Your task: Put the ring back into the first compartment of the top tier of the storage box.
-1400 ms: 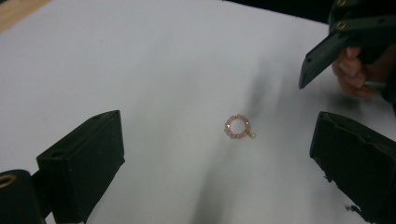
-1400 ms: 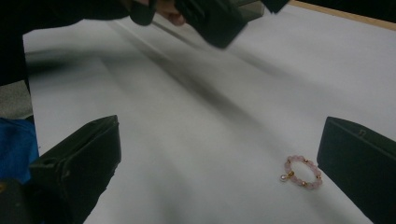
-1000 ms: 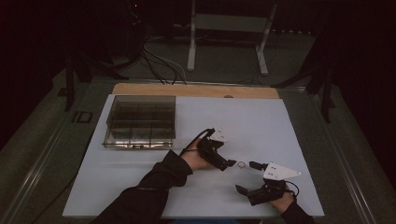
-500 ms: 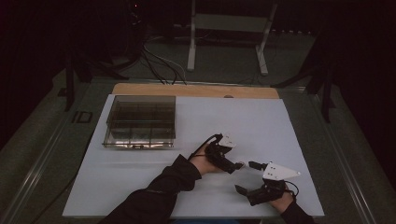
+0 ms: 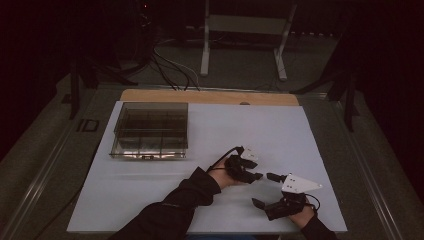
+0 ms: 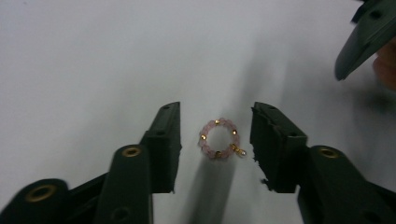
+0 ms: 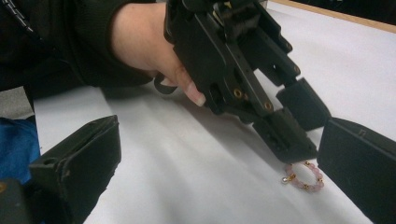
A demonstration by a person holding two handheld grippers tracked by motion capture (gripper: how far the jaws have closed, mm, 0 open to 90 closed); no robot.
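A shallow, clear smoky-plastic box with inner dividers (image 5: 150, 131) sits on the white table sheet (image 5: 300, 125) well away from the hands, toward the far left of the sheet; whether its compartments hold anything cannot be told from the high view. The thing being worked on is a small ring-shaped bracelet of pale pink beads spaced with a few gold beads (image 6: 219, 138), lying flat on the white sheet far from the box, near the front right part of the sheet. Being a closed loop, it has no real long axis; the one feature that gives it a direction is a tiny gold and pearl-like charm on its rim, which in the left gripper view sticks out toward the right-hand jaw. The black left gripper (image 6: 215, 135) is lowered over it with a jaw on either side; its jaws have just been closing, yet a clear gap remains on both sides of the beads and nothing is gripped. The black right gripper (image 7: 219, 163), with its grey three-cornered plate, rests just beside the bracelet with its jaws spread wide and empty, the loop lying close to one of them.
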